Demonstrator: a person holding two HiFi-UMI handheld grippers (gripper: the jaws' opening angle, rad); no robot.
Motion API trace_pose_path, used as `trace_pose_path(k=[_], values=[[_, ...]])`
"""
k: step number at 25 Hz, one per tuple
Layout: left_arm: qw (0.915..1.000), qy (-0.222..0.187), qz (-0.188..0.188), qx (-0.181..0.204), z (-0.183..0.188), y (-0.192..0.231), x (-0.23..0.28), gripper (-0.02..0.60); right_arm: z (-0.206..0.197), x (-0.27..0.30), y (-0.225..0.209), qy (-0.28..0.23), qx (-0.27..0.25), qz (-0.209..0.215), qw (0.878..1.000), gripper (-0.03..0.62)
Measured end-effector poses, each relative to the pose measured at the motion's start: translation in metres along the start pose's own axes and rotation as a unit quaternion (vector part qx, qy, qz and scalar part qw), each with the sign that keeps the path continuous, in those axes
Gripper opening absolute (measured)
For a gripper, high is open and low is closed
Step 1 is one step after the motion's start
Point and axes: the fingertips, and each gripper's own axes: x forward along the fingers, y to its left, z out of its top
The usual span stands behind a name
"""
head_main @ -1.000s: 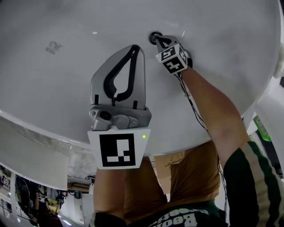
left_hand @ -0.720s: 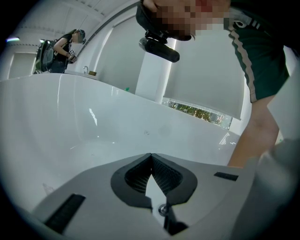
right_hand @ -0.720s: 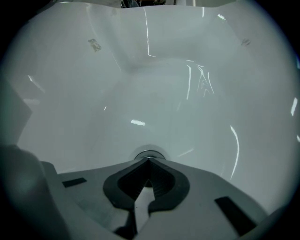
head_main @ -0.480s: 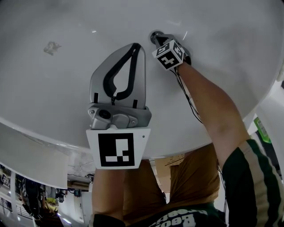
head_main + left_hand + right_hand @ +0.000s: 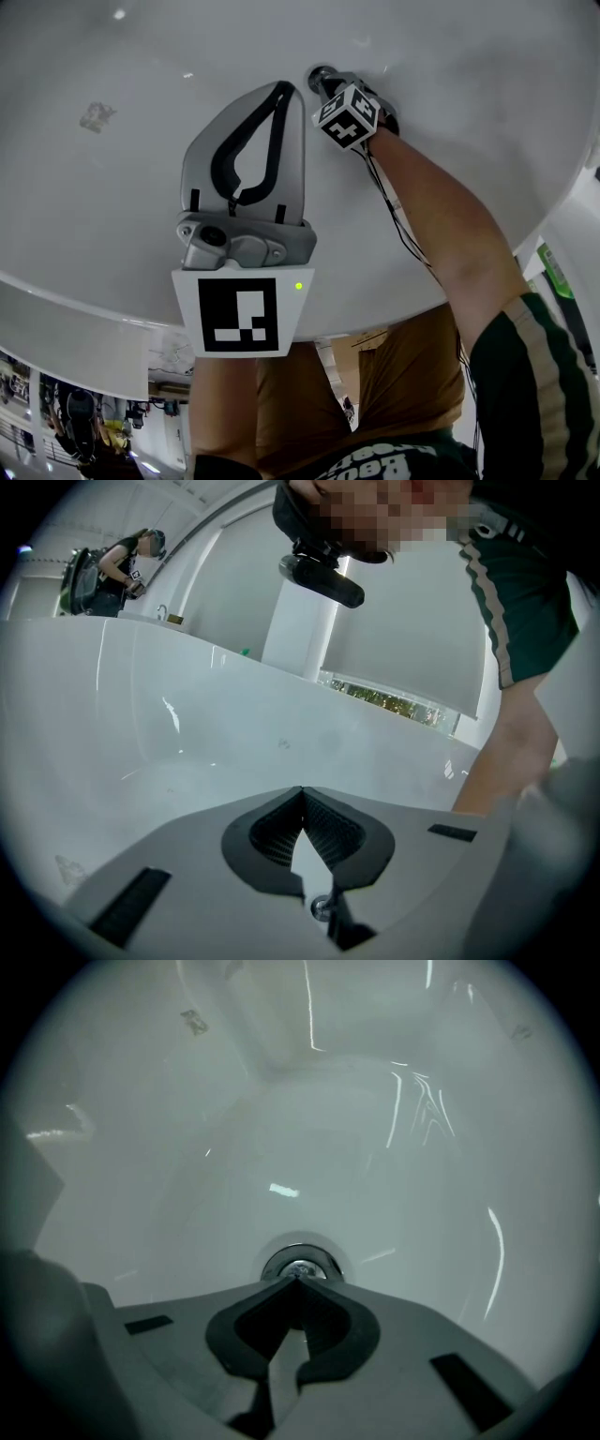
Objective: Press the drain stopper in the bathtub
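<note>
- The right gripper (image 5: 295,1281), grey with ribbed black pads, has its jaws pressed tip to tip and empty, its point at the near edge of the round chrome drain stopper (image 5: 300,1267).
- The stopper sits far in the smooth, glossy white bathtub (image 5: 112,178).
- The left gripper (image 5: 284,91) hovers to its left, jaws together, holding nothing.

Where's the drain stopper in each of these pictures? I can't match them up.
Head view: drain stopper at top centre, at the right gripper's tips.
Left gripper view: not in it.
Right gripper view: drain stopper at lower centre, just above the shut jaw tips.
Shared landmark: the white bathtub, behind everything in all three.
</note>
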Motion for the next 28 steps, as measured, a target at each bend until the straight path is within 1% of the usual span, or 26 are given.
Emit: trace_pose_path(k=[2,6,9,12,16,19,21,24,26,28], values=[[1.0,0.004,-0.005,0.0,-0.002,-0.005,0.003,-0.001,0.0,0.001,0.0,0.006,-0.011,0.014,1.0,0.014],[0.9999,0.014,-0.007,0.0,-0.007,-0.012,0.008,-0.001,-0.002,-0.001,0.001,0.007,-0.009,0.031,0.999,0.014],[0.9998,0.016,-0.008,-0.002,-0.006,-0.016,0.011,0.0,-0.002,-0.002,-0.001,0.006,-0.009,0.026,1.0,0.014],[0.9997,0.019,-0.012,0.004,-0.003,-0.022,0.013,-0.002,-0.003,-0.004,-0.002,0.005,-0.008,0.025,1.0,0.014],[0.9998,0.019,-0.003,0.009,-0.005,-0.019,0.012,0.0,-0.001,-0.003,-0.001,0.001,-0.01,0.023,1.0,0.014],[0.9998,0.019,-0.001,0.004,-0.006,-0.022,0.012,0.0,0.0,-0.004,-0.001,0.0,-0.013,0.021,1.0,0.014],[0.9998,0.019,0.001,0.005,-0.004,-0.024,0.012,0.0,0.0,-0.009,-0.001,-0.004,-0.021,0.02,1.0,0.014],[0.9998,0.01,0.017,-0.002,0.0,-0.019,0.01,0.0,0.003,-0.013,0.002,-0.013,-0.046,0.02,0.999,0.014],[0.9997,0.008,0.019,-0.008,0.0,-0.019,0.007,0.0,0.001,-0.014,0.003,-0.004,-0.058,0.017,0.998,0.014],[0.9998,0.013,0.016,-0.003,-0.003,-0.02,0.005,-0.002,0.0,-0.014,0.003,0.003,-0.054,0.009,0.998,0.014]])
